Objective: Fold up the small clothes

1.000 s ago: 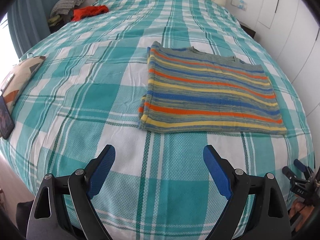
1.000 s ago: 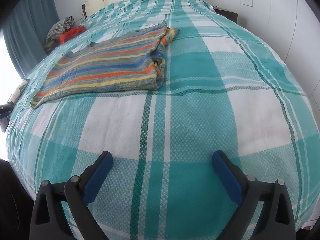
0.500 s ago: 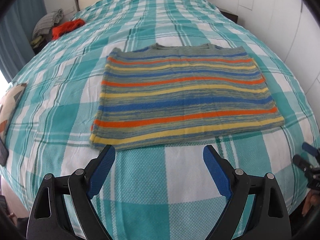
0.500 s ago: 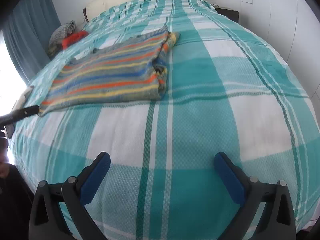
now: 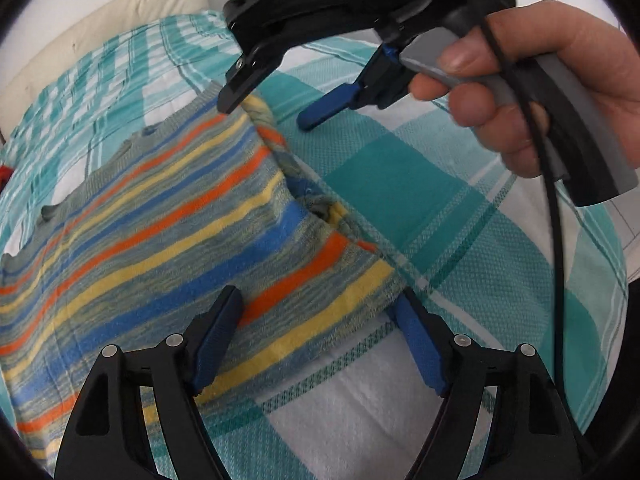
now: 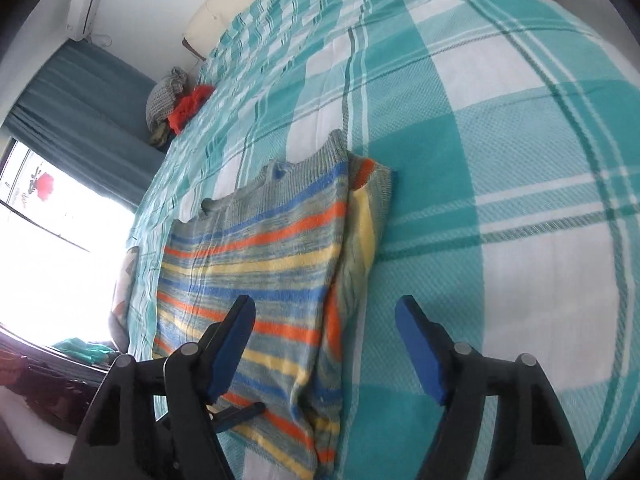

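Observation:
A striped sweater (image 5: 160,232) in blue, orange and yellow lies folded flat on the teal plaid bed (image 5: 460,216). My left gripper (image 5: 320,320) is open, its jaws astride the sweater's near right corner. My right gripper (image 6: 326,320) is open, just above the sweater (image 6: 260,264) at its right folded edge, which lies between the jaws. The right gripper also shows in the left wrist view (image 5: 272,108), held by a hand above the sweater's far right corner. One left fingertip (image 6: 240,414) pokes in at the sweater's near edge in the right wrist view.
A cream headboard (image 6: 216,16) stands at the far end of the bed. A red garment (image 6: 188,106) and a grey bundle (image 6: 164,92) lie at the far left edge. A window and teal curtain (image 6: 80,92) are on the left.
Both grippers have moved in from the bed's near side to the sweater's right edge. The left gripper has swung right and now straddles the near corner; the right gripper hovers farther along that edge.

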Demonstrator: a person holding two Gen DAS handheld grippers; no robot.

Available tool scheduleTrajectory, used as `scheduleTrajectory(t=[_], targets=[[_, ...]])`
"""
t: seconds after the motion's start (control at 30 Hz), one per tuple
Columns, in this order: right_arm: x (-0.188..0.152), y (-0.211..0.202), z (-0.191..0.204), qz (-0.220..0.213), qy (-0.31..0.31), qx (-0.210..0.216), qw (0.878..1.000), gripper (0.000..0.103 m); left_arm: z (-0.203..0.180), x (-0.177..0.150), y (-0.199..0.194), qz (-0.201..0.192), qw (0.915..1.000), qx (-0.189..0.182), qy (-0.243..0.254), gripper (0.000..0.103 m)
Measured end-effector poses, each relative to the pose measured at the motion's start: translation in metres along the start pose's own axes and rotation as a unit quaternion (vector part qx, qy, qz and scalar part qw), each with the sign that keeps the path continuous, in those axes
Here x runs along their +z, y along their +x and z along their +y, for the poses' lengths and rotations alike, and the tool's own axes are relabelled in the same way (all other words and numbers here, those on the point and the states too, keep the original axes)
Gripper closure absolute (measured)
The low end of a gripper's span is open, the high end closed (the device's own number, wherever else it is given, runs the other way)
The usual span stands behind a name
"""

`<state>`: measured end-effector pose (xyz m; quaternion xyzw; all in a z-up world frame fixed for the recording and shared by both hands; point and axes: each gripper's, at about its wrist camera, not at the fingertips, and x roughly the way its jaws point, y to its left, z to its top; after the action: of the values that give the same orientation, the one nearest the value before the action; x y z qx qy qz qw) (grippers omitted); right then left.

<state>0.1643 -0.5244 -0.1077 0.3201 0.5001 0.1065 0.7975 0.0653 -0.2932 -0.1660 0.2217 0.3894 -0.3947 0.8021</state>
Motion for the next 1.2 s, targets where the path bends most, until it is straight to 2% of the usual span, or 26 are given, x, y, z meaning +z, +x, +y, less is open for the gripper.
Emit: scheduleTrajectory(t=[0.03, 0.07, 0.1, 0.13, 0.17, 0.2, 0.3, 0.43, 0.53, 0.63, 0.77, 0.8, 0.87, 0.9, 0.93, 0.97, 1.0, 1.1, 1.17, 1.2], targets=[[0.007, 0.010, -0.001, 0.007, -0.001, -0.002, 1.000, 0.033, -0.001, 0.002, 0.001, 0.000, 1.0000, -0.003, -0.001, 0.030], [0.012, 0.019, -0.001, 0.012, -0.002, 0.002, 1.000, 0.037, -0.002, 0.003, 0.002, -0.001, 1.0000, -0.005, 0.000, 0.045], [0.018, 0.027, -0.001, 0.014, -0.001, 0.007, 1.000, 0.041, -0.004, 0.004, 0.002, -0.001, 1.0000, -0.004, 0.001, 0.073], [0.023, 0.033, -0.002, 0.012, 0.003, 0.010, 1.000, 0.059, -0.004, 0.006, 0.003, -0.001, 1.0000, 0.004, 0.001, 0.092], [0.026, 0.039, -0.004, 0.009, 0.012, 0.010, 1.000, 0.087, -0.002, 0.007, 0.002, -0.002, 0.9999, 0.011, -0.005, 0.095], [0.030, 0.043, -0.006, 0.006, 0.020, 0.003, 1.000, 0.094, 0.006, 0.006, -0.003, -0.007, 0.9995, -0.006, -0.029, 0.096], [0.033, 0.039, 0.012, -0.014, -0.004, -0.016, 1.000, 0.094, 0.040, -0.001, -0.031, -0.042, 0.9925, -0.037, -0.108, 0.097], [0.040, 0.021, 0.064, -0.041, -0.046, 0.019, 0.998, 0.094, 0.106, -0.027, -0.091, -0.097, 0.9698, -0.058, -0.216, 0.097], [0.050, 0.034, 0.118, -0.039, -0.076, 0.050, 0.995, 0.094, 0.154, -0.055, -0.130, -0.121, 0.9546, -0.036, -0.270, 0.097], [0.054, 0.072, 0.183, -0.018, -0.122, 0.071, 0.990, 0.094, 0.202, -0.088, -0.147, -0.114, 0.9383, -0.010, -0.326, 0.097], [0.044, 0.143, 0.253, 0.014, -0.171, 0.065, 0.983, 0.094, 0.244, -0.129, -0.146, -0.088, 0.9223, 0.029, -0.375, 0.096], [0.040, 0.160, 0.264, 0.017, -0.174, 0.061, 0.983, 0.094, 0.250, -0.136, -0.142, -0.082, 0.9196, 0.046, -0.382, 0.096], [0.031, 0.189, 0.279, 0.022, -0.172, 0.089, 0.981, 0.084, 0.259, -0.151, -0.139, -0.070, 0.9146, 0.076, -0.391, 0.092], [0.028, 0.200, 0.283, 0.029, -0.168, 0.100, 0.980, 0.078, 0.265, -0.156, -0.133, -0.049, 0.9139, 0.081, -0.395, 0.081], [0.024, 0.208, 0.286, 0.034, -0.165, 0.097, 0.981, 0.066, 0.269, -0.162, -0.129, -0.022, 0.9120, 0.089, -0.400, 0.072], [0.021, 0.209, 0.287, 0.028, -0.161, 0.092, 0.982, 0.063, 0.273, -0.166, -0.129, -0.009, 0.9088, 0.096, -0.406, 0.057], [0.018, 0.204, 0.287, 0.018, -0.157, 0.095, 0.983, 0.063, 0.274, -0.171, -0.135, -0.012, 0.9057, 0.097, -0.412, 0.044], [0.007, 0.169, 0.283, -0.021, -0.173, 0.075, 0.982, 0.063, 0.274, -0.179, -0.162, -0.062, 0.9040, 0.088, -0.414, 0.022], [-0.008, 0.142, 0.282, -0.029, -0.218, 0.051, 0.974, 0.063, 0.273, -0.175, -0.168, -0.086, 0.9060, 0.087, -0.405, 0.018], [-0.020, 0.133, 0.280, -0.024, -0.237, 0.051, 0.970, 0.063, 0.274, -0.171, -0.164, -0.085, 0.9073, 0.087, -0.402, 0.018]])
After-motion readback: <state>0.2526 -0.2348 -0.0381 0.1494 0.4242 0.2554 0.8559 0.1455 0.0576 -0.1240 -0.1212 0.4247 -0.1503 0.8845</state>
